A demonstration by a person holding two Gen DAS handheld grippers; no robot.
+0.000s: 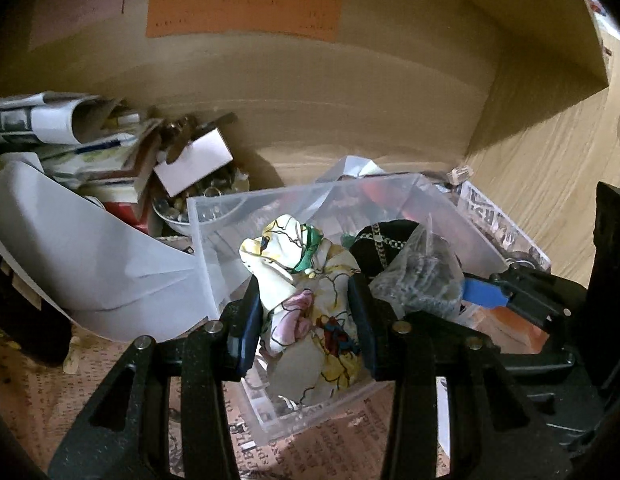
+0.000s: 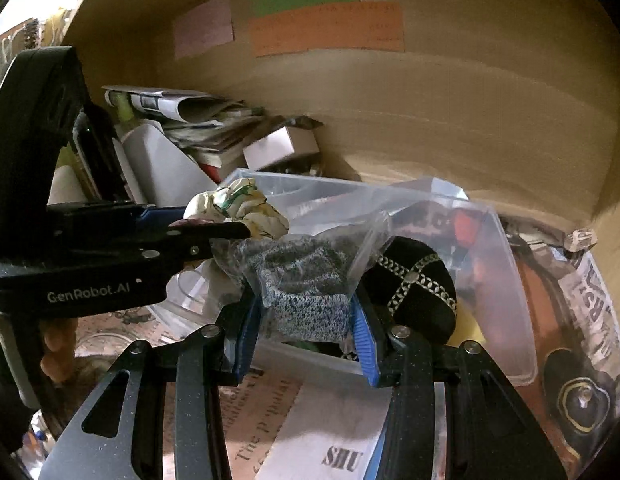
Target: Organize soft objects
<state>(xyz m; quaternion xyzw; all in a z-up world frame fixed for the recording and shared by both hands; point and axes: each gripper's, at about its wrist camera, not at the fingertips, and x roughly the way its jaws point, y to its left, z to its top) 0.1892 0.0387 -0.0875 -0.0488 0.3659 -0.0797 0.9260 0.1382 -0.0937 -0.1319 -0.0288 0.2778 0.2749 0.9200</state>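
My left gripper [image 1: 306, 320] is shut on a floral cloth [image 1: 306, 280], white with green, pink and yellow print, and holds it over the near edge of a clear plastic bin [image 1: 214, 240]. My right gripper [image 2: 306, 320] is shut on a clear bag with grey knit fabric [image 2: 306, 292] and holds it over the same bin [image 2: 509, 280]. A black embroidered cap [image 2: 413, 284] lies in the bin just right of the bag. In the right wrist view the left gripper [image 2: 230, 232] comes in from the left with the floral cloth [image 2: 238, 204]. In the left wrist view the bag [image 1: 421, 276] and cap [image 1: 385, 240] sit right of the cloth.
A cardboard wall [image 1: 310, 80] with orange and green labels stands behind. A heap of papers, boxes and a white sheet [image 1: 90, 248] lies at the left, with a bowl of small metal items [image 1: 190, 208]. Newspaper [image 1: 333, 432] covers the floor. Wood flooring [image 1: 549, 184] is at the right.
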